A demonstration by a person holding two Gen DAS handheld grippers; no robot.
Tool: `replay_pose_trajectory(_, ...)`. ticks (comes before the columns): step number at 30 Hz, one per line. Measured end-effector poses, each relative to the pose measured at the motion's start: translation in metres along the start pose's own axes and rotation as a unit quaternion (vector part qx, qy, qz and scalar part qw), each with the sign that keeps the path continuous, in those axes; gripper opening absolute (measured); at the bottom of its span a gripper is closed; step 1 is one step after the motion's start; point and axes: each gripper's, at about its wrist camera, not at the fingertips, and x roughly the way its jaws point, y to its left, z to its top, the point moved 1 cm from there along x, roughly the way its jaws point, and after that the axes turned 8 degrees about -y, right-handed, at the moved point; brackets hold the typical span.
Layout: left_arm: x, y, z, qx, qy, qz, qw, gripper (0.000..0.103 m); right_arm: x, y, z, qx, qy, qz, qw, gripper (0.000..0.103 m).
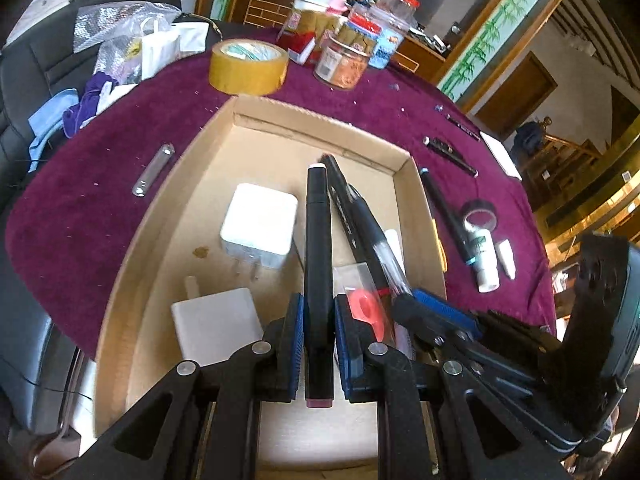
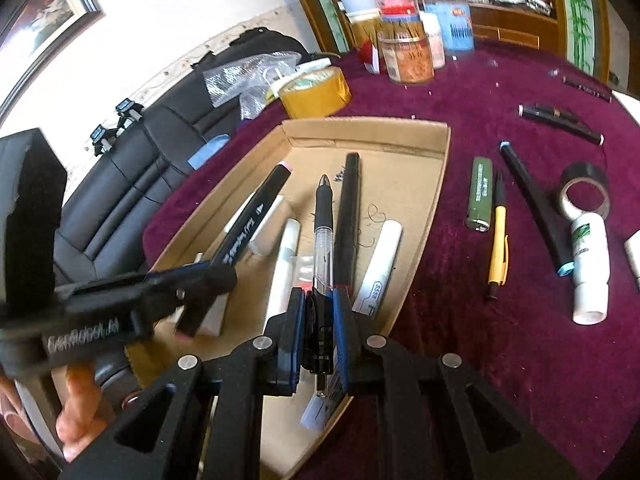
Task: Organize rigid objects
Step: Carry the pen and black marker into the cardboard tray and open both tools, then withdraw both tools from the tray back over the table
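Right now both your grippers are loaded over the cardboard box [image 1: 412,200]. Your left gripper [image 1: 319,344] has its fingers clenched on a black marker [image 1: 318,240] whose long axis runs toward 12 o'clock. Your right gripper [image 2: 319,336] grips a clear-barrelled pen [image 2: 322,240], tip also at 12. The box floor lies directly beneath both, so either hand, I judge, can lower and let go; pens remain on the table [image 2: 460,320] at 3 o'clock.
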Motion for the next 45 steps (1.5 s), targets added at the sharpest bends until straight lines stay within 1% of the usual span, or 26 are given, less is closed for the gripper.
replay_pose_trajectory(2, 0.006, -0.002, -0.001, 0.003, 0.009, 0.002, 1.0000, 0.014, 0.002, -0.002, -0.001, 0.000, 0.002, -0.004, 1.000, 0.014)
replay_pose_trajectory(5, 0.011, -0.007, -0.002, 0.024, 0.009, 0.027, 0.9993, 0.014, 0.003, -0.001, -0.002, -0.005, 0.000, -0.007, 1.000, 0.014)
replay_pose_trajectory(7, 0.014, -0.007, -0.003, 0.033, 0.011, 0.033, 0.9989, 0.014, 0.005, 0.001, -0.002, -0.017, -0.006, -0.017, 1.000, 0.014)
replay_pose_trajectory(9, 0.018, -0.005, -0.005, 0.029, 0.020, 0.029, 0.9990, 0.014, 0.006, 0.002, -0.003, -0.019, -0.004, -0.021, 1.000, 0.014)
replay_pose_trajectory(14, 0.024, 0.001, -0.005, 0.012, 0.023, 0.023, 0.9994, 0.015, 0.008, 0.003, -0.006, -0.024, -0.009, -0.018, 0.999, 0.014)
replay_pose_trajectory(17, 0.021, 0.002, -0.004, 0.005, 0.015, 0.018, 0.9997, 0.015, 0.007, 0.006, -0.007, -0.038, -0.011, -0.003, 0.999, 0.015)
replay_pose_trajectory(18, 0.020, 0.002, -0.003, 0.006, 0.011, 0.021, 0.9997, 0.015, 0.006, 0.007, -0.008, -0.044, -0.014, -0.002, 0.999, 0.017)
replay_pose_trajectory(21, 0.016, -0.002, -0.002, 0.011, -0.005, 0.028, 0.9995, 0.026, -0.002, 0.011, -0.010, -0.059, -0.027, 0.007, 0.998, 0.036)
replay_pose_trajectory(22, 0.013, -0.005, -0.002, 0.016, -0.012, 0.029, 0.9994, 0.034, -0.006, 0.013, -0.010, -0.064, -0.032, 0.008, 0.997, 0.043)
replay_pose_trajectory(23, 0.010, -0.006, -0.001, 0.018, -0.019, 0.035, 0.9991, 0.042, -0.009, 0.014, -0.010, -0.067, -0.037, 0.000, 0.997, 0.044)
replay_pose_trajectory(24, 0.008, -0.007, -0.001, 0.021, -0.027, 0.044, 0.9984, 0.047, -0.012, 0.015, -0.010, -0.071, -0.043, -0.003, 0.997, 0.050)
replay_pose_trajectory(25, 0.006, -0.009, -0.001, 0.024, -0.035, 0.048, 0.9979, 0.053, -0.016, 0.016, -0.011, -0.073, -0.046, 0.003, 0.996, 0.051)
replay_pose_trajectory(26, 0.005, -0.010, -0.002, 0.025, -0.037, 0.050, 0.9978, 0.054, -0.019, 0.016, -0.011, -0.074, -0.047, 0.007, 0.996, 0.052)
replay_pose_trajectory(29, -0.001, -0.014, -0.003, 0.022, -0.044, 0.047, 0.9977, 0.054, -0.033, 0.014, -0.015, -0.071, -0.054, 0.024, 0.996, 0.056)
replay_pose_trajectory(30, -0.003, -0.016, -0.004, 0.021, -0.046, 0.044, 0.9977, 0.054, -0.041, 0.013, -0.016, -0.070, -0.061, 0.028, 0.995, 0.061)
replay_pose_trajectory(31, -0.006, -0.019, -0.005, 0.020, -0.052, 0.038, 0.9978, 0.054, -0.047, 0.010, -0.016, -0.067, -0.067, 0.022, 0.995, 0.067)
replay_pose_trajectory(33, -0.011, -0.025, -0.006, 0.020, -0.059, 0.031, 0.9976, 0.057, -0.060, 0.004, -0.018, -0.057, -0.082, 0.002, 0.995, 0.068)
replay_pose_trajectory(35, -0.019, -0.038, -0.006, 0.027, -0.075, 0.018, 0.9967, 0.063, -0.071, -0.005, -0.018, -0.045, -0.094, -0.012, 0.994, 0.068)
replay_pose_trajectory(37, -0.025, -0.051, -0.007, 0.035, -0.087, 0.008, 0.9955, 0.067, -0.082, -0.017, -0.019, -0.031, -0.105, -0.029, 0.994, 0.069)
replay_pose_trajectory(38, -0.028, -0.057, -0.007, 0.037, -0.092, 0.001, 0.9951, 0.070, -0.084, -0.022, -0.020, -0.028, -0.104, -0.035, 0.994, 0.069)
replay_pose_trajectory(40, -0.031, -0.069, -0.008, 0.044, -0.098, -0.012, 0.9941, 0.073, -0.089, -0.035, -0.021, -0.023, -0.100, -0.055, 0.993, 0.068)
replay_pose_trajectory(43, -0.033, -0.085, -0.012, 0.060, -0.101, -0.022, 0.9929, 0.073, -0.095, -0.056, -0.020, -0.010, -0.094, -0.083, 0.992, 0.068)
replay_pose_trajectory(45, -0.032, -0.094, -0.015, 0.068, -0.096, -0.026, 0.9927, 0.073, -0.099, -0.070, -0.017, -0.007, -0.084, -0.084, 0.993, 0.068)
